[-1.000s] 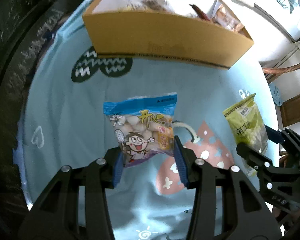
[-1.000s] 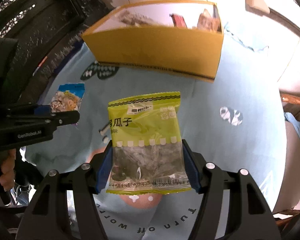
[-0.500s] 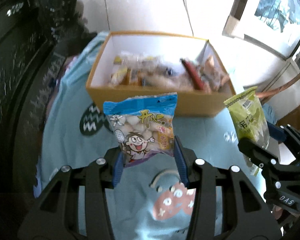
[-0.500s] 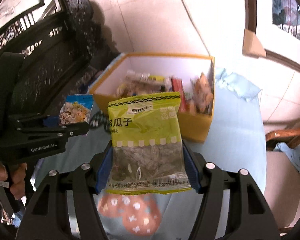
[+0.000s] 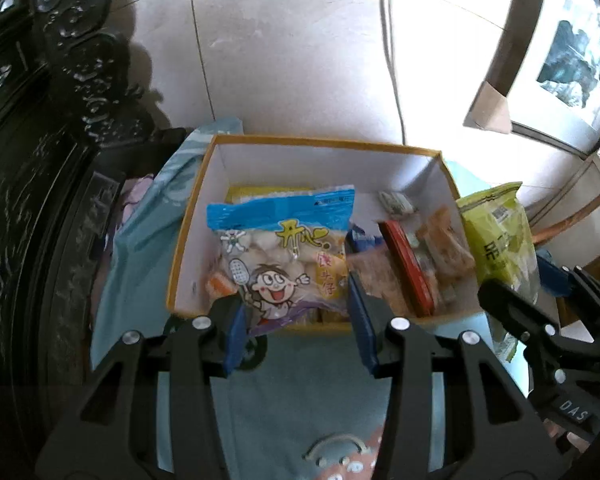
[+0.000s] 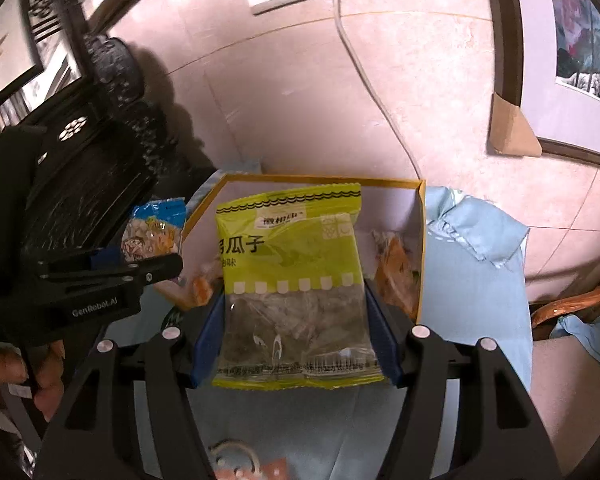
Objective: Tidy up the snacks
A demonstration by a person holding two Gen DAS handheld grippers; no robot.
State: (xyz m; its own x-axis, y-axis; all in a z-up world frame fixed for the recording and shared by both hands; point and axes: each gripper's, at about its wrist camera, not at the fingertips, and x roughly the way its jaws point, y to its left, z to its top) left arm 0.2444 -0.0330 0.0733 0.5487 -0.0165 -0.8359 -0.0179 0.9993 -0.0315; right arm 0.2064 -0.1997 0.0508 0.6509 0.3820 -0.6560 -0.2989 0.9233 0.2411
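The left gripper point(image 5: 296, 322) clamps a blue-topped clear plastic snack bag with a cartoon child point(image 5: 282, 254) by its lower sides, holding it upright above the near edge of the open yellow cardboard box with white inner walls point(image 5: 192, 216). The right gripper point(image 6: 296, 340) pinches a lime-green plastic bag of seeds point(image 6: 292, 280) the same way, above the box's right half. The box, on the light blue cloth-covered counter point(image 6: 472, 280), holds packets mostly right and centre, with bare floor along its left wall.
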